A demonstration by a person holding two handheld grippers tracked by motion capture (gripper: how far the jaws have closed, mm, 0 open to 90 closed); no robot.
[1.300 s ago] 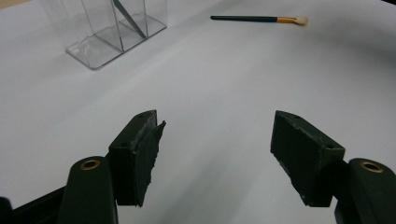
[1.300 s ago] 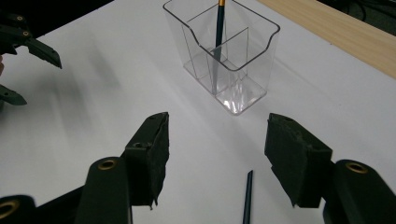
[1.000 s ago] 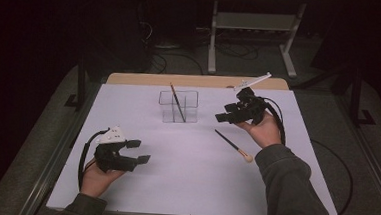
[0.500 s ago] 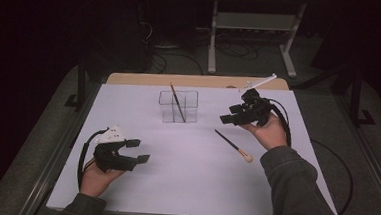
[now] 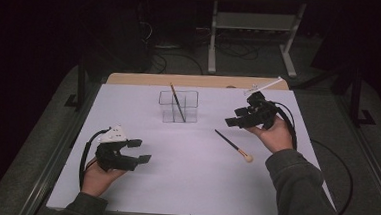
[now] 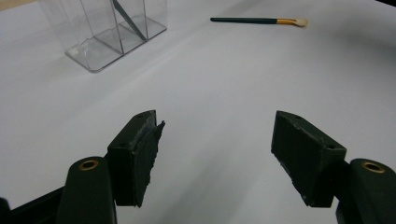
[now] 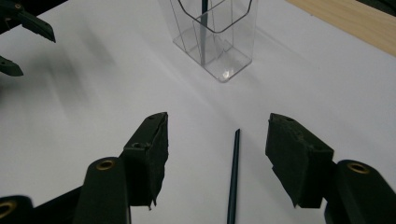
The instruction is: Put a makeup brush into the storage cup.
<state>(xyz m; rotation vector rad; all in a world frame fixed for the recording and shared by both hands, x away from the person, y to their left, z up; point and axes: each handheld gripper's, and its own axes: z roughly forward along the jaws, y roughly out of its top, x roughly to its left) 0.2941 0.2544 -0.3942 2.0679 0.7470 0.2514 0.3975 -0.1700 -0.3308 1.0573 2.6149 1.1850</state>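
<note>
A clear plastic holder (image 5: 178, 106) stands at the back middle of the white sheet with one dark brush (image 5: 176, 100) leaning in it. Another brush (image 5: 233, 145), dark-handled with a pale tip, lies flat on the sheet right of centre. My right gripper (image 5: 234, 119) hovers open just beyond that brush, held above the table; in the right gripper view the handle's thin end (image 7: 233, 177) shows below, between the jaws. My left gripper (image 5: 140, 151) rests open at the front left with nothing between its fingers; its view shows the holder (image 6: 112, 32) and the lying brush (image 6: 259, 20) far off.
A white sheet (image 5: 184, 177) covers the table, with a strip of bare wood (image 5: 195, 81) along the far edge. A white stick-like object (image 5: 267, 85) lies at the back right. Dark floor with cables and a metal stand lies beyond the table.
The right gripper has drifted slightly to the right and toward the back. The left gripper and the brushes have not moved.
</note>
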